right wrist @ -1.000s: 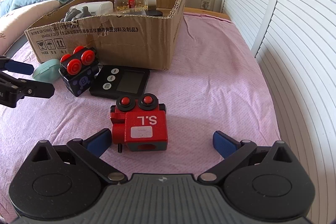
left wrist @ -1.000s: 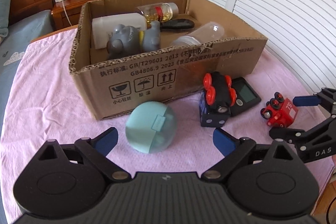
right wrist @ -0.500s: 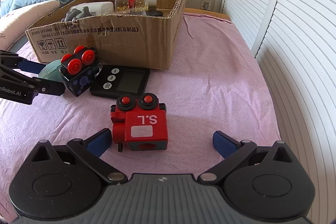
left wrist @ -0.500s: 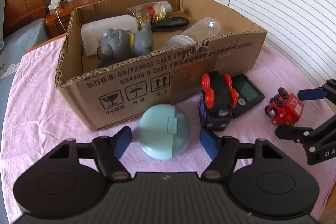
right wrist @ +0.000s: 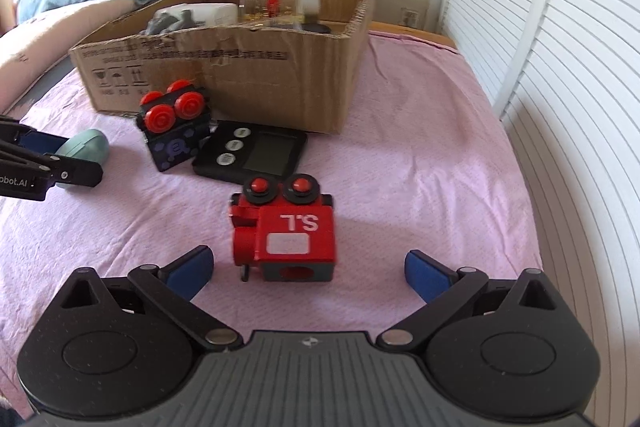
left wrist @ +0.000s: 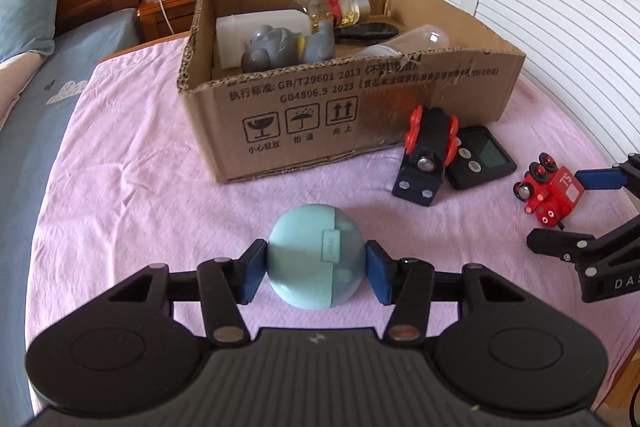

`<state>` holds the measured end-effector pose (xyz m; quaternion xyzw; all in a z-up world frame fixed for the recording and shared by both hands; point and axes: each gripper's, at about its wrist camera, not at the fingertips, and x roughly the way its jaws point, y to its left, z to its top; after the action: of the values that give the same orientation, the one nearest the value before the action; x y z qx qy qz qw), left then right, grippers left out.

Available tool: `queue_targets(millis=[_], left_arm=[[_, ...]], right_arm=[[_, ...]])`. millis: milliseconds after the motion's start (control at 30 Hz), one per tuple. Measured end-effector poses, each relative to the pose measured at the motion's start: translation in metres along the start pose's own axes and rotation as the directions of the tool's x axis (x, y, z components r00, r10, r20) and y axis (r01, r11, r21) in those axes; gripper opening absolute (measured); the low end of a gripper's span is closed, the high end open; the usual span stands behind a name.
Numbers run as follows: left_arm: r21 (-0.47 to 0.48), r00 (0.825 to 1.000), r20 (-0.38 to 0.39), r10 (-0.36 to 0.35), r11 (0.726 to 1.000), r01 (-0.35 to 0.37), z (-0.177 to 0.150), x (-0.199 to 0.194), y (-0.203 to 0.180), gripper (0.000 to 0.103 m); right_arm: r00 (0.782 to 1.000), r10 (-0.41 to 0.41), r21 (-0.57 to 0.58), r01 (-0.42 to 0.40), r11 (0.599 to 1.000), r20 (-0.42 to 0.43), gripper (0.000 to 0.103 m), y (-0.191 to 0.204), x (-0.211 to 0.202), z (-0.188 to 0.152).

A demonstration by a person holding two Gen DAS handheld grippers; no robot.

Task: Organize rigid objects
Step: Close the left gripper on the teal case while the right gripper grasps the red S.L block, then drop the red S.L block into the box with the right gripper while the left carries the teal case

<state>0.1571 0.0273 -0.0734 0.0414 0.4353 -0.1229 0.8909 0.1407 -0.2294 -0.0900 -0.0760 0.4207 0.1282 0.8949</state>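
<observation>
i'm pinching the blue ball (left wrist: 316, 261) in my left gripper (left wrist: 316, 269) in front of the cardboard box (left wrist: 352, 111); my right gripper (right wrist: 308, 267) is gaping wide (touching nothing) around the red train (right wrist: 288, 235).

In the right wrist view the brown cardboard box's (right wrist: 256, 75) near wall hides the lower parts of the motion-blurred clear bottle (right wrist: 272, 7) and grey figure (right wrist: 168, 23) inside, while the left gripper (right wrist: 52, 163), cut by the frame edge, covers perhaps half of the pale-blue round case (right wrist: 90, 145).
</observation>
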Motion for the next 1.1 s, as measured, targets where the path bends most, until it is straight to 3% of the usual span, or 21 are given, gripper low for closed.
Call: queue_targets(millis=[333,633,1100], left_arm=[[-0.025,1.0,0.027,0.013,1.0,-0.012,-0.0006,0.0012,-0.0007,0.052],[-0.013,0.998,0.057,0.035,0.999,-0.034,-0.0045,0.0012,-0.0047,0.052],[0.04,0.999,0.026,0.022,0.999,-0.023,-0.0019,-0.0016,-0.0061,0.052]], right_arm=[[0.998,0.027,-0.034,-0.026,0.999,0.049,0.059,0.0082,-0.0069,0.003],[0.998,0.035,-0.032,-0.033,0.999,0.058,0.06,0.0046,-0.0027,0.005],[0.997,0.051,-0.067,-0.047,0.997,0.054,0.056,0.0094,-0.0061,0.0069]])
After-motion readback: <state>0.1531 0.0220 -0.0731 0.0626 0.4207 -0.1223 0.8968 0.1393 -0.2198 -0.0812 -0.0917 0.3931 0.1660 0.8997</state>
